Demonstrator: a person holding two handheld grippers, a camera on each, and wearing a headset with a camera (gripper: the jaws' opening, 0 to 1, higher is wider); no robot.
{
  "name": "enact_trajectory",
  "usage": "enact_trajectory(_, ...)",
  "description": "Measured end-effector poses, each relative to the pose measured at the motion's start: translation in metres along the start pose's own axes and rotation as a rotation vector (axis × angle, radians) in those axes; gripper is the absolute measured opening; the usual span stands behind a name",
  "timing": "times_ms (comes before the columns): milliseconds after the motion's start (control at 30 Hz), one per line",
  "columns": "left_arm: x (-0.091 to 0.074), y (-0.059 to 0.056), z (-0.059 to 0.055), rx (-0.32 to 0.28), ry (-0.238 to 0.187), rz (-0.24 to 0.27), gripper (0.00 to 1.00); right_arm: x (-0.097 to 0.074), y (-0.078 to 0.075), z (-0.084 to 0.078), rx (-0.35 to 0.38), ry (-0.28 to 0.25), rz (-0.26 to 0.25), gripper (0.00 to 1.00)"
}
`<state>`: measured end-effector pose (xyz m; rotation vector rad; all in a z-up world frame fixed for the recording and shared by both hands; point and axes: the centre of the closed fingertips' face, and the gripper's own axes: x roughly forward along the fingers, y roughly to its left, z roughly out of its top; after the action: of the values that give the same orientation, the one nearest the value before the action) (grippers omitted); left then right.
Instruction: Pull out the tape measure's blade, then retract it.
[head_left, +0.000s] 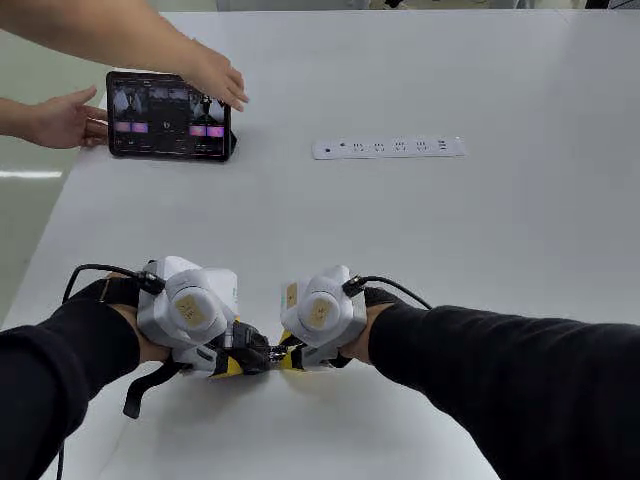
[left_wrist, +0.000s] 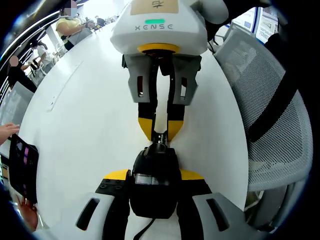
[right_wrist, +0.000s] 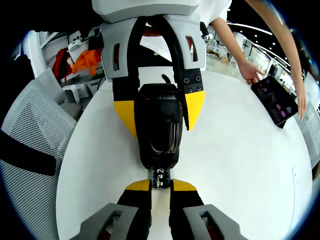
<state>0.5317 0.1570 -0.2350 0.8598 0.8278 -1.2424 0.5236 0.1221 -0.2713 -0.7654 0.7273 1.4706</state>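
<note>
The person's black sleeves (head_left: 500, 370) lay nearest, reaching in to two claws held nose to nose at the near end of the white bench (head_left: 400, 230). The left claw (left_wrist: 155, 176) was clenched on the black tape measure (left_wrist: 155, 190), its yellow-tipped jaws pressed against either side of the case. The right claw (right_wrist: 160, 187) faced it, jaws nipped tight on the blade (right_wrist: 160, 176). Only a short length of the blade stood out of the case, with a printed 2 showing just above the tips. From where I stood I couldn't tell whether the case touched the bench or hung just over it.

Farther up the bench lay a white power strip (head_left: 388, 148), well apart from the claws. A dark tablet (head_left: 170, 115) with a lit screen sat toward the far left corner. Someone else's hand (head_left: 215, 75) rested at its top edge, and another hand (head_left: 65, 118) lay at its left side. A grey mesh chair (left_wrist: 270, 125) stood beside the bench.
</note>
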Motion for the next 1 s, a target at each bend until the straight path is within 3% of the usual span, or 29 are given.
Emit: enact_trajectory(1000, 0.000, 0.000, 0.000, 0.001, 0.001, 0.009, 0.30, -0.013, 0.001, -0.019, 0.043, 0.027, 0.015, 0.09)
